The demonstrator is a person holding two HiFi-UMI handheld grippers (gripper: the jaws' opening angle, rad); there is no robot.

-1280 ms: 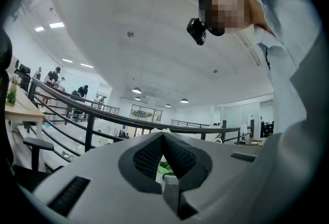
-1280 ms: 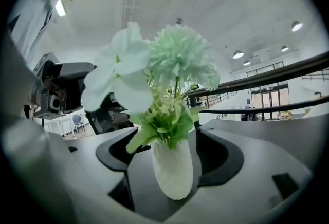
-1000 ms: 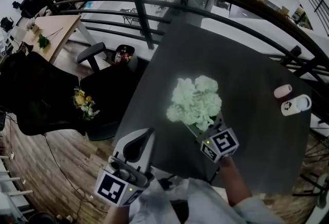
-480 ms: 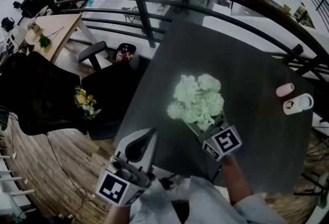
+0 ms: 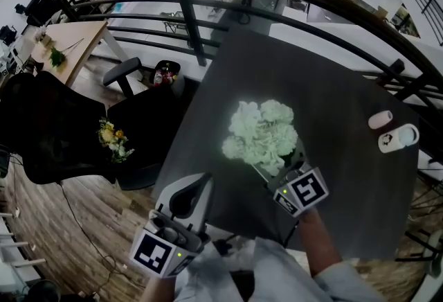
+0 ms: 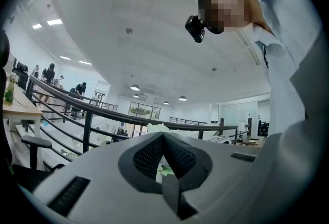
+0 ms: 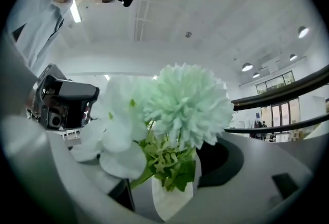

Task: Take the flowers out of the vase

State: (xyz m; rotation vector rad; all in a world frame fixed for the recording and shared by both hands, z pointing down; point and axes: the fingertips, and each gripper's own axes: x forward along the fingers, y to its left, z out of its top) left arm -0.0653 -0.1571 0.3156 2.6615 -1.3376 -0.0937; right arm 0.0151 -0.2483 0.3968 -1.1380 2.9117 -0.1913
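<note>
Nothing has shifted since a second ago: my right gripper (image 5: 284,170) still has its fingers apart around the white vase (image 7: 172,200) of flowers (image 5: 261,136) on the dark counter (image 5: 332,100), my left gripper (image 5: 203,181), fingers together and empty, hangs well left of the vase, a black railing (image 5: 185,3) beyond.

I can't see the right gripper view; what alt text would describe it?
Pale green and white flowers in a white vase stand between the jaws, filling the centre. A person in white leans in at upper left.
</note>
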